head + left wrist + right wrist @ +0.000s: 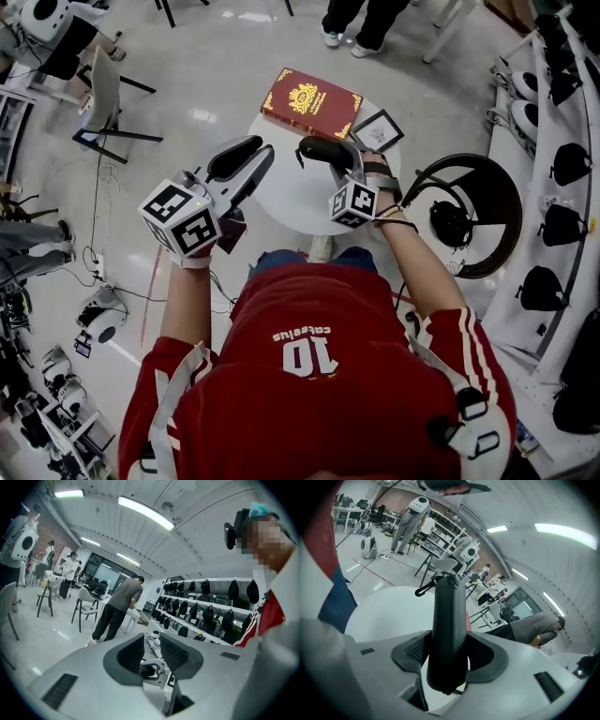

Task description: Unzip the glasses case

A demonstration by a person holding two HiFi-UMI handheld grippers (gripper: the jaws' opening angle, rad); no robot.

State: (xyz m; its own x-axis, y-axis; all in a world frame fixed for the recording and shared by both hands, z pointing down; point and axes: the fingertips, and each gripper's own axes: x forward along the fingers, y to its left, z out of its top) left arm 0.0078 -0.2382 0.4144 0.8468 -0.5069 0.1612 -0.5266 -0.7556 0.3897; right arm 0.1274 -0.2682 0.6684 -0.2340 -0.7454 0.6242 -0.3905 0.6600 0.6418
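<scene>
right gripper [450, 654]: clamped on one end of the slim black zip-up glasses case [449, 606], over the round white table [281, 192] | left gripper [151, 651]: jaws apart, empty | risk: imo a zip tug levers the case loose, only one end's pinched

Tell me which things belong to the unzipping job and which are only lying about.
For the job: black oblong glasses case, gripped by the right hand-held gripper; left hand-held gripper, open and empty.
Lying about: red hardcover book with gold ornament; small black-framed white card; both on the round white table.
</scene>
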